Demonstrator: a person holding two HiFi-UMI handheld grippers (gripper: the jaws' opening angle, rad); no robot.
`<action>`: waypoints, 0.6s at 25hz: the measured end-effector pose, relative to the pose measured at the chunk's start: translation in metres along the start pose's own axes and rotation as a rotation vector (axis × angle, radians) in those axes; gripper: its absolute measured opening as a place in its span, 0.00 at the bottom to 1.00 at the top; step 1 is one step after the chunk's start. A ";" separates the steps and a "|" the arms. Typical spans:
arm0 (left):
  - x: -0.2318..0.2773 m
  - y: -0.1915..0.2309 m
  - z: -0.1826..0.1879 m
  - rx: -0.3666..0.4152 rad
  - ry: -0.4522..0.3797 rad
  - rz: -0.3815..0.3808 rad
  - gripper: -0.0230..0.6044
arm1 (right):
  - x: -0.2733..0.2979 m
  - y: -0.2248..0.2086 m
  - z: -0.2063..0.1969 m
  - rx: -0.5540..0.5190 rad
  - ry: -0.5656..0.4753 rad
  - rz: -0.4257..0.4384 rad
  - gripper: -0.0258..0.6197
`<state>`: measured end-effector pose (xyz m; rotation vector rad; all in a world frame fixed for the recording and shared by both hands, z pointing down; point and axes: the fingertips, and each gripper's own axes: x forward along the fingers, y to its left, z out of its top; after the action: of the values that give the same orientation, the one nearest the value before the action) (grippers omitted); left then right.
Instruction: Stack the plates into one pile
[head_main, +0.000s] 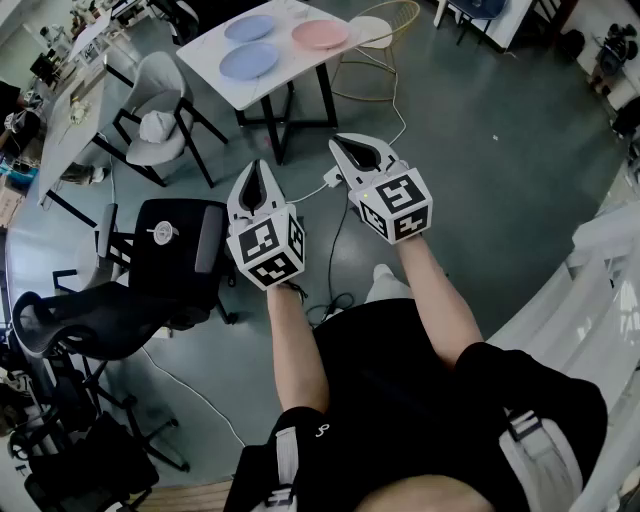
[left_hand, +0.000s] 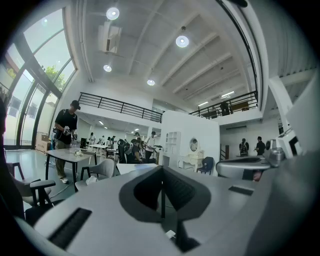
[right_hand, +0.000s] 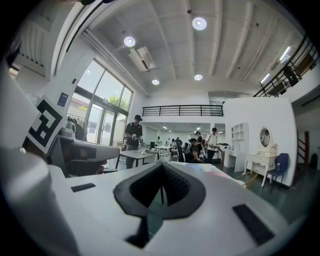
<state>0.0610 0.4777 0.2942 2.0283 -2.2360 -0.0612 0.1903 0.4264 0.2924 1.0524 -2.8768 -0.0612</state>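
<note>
Three plates lie apart on a white table ahead of me: a blue plate at the back, a second blue plate nearer, and a pink plate to their right. My left gripper and right gripper are held level over the floor, short of the table, side by side. Both are shut with nothing between the jaws. In the left gripper view the tips meet, and in the right gripper view the tips meet too, with the table's edge just beyond them.
A grey chair stands left of the table and a black office chair is close at my left. A wire-frame chair stands right of the table. Cables run across the grey floor. People and more tables fill the hall behind.
</note>
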 end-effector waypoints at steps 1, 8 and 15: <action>0.000 0.000 0.000 0.003 -0.001 -0.002 0.06 | 0.000 0.001 0.001 0.001 -0.004 0.004 0.05; -0.003 0.007 0.000 -0.007 -0.002 0.000 0.06 | 0.002 0.004 0.000 0.029 -0.012 0.000 0.05; -0.005 0.022 -0.006 -0.041 -0.004 0.015 0.06 | 0.007 0.009 -0.011 0.019 0.034 0.001 0.05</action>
<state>0.0403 0.4851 0.3021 1.9929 -2.2330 -0.1086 0.1797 0.4285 0.3046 1.0448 -2.8530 -0.0152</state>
